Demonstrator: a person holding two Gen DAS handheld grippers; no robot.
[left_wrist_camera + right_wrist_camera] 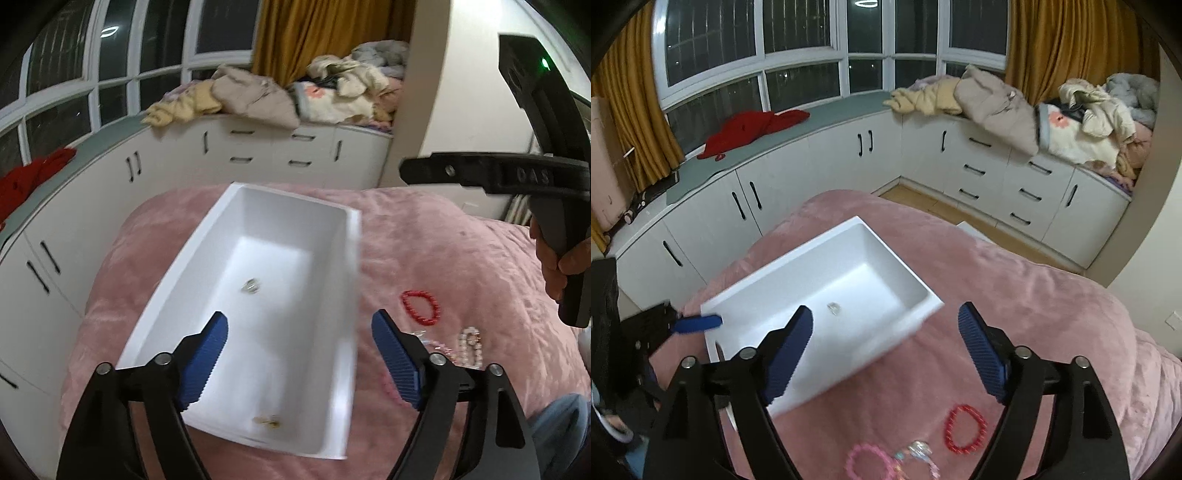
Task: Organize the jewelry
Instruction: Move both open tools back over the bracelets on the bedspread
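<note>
Pink blanket [1015,295] bears white box [798,280], red bracelet [964,429]; white cabinets [923,162] behind; both jaws apart.

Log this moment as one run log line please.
left gripper: open, over white rectangular plastic box | right gripper: open, empty | red bead bracelet, pink bead bracelet: on pink blanket, outside box

A pink blanket [1015,295] covers the bed. Behind it, white cabinets [820,173] run under a bay window [798,48] with mustard curtains [1071,40]. A red garment [753,129] lies on the sill, well apart from a heap of clothes [1052,110].
</note>
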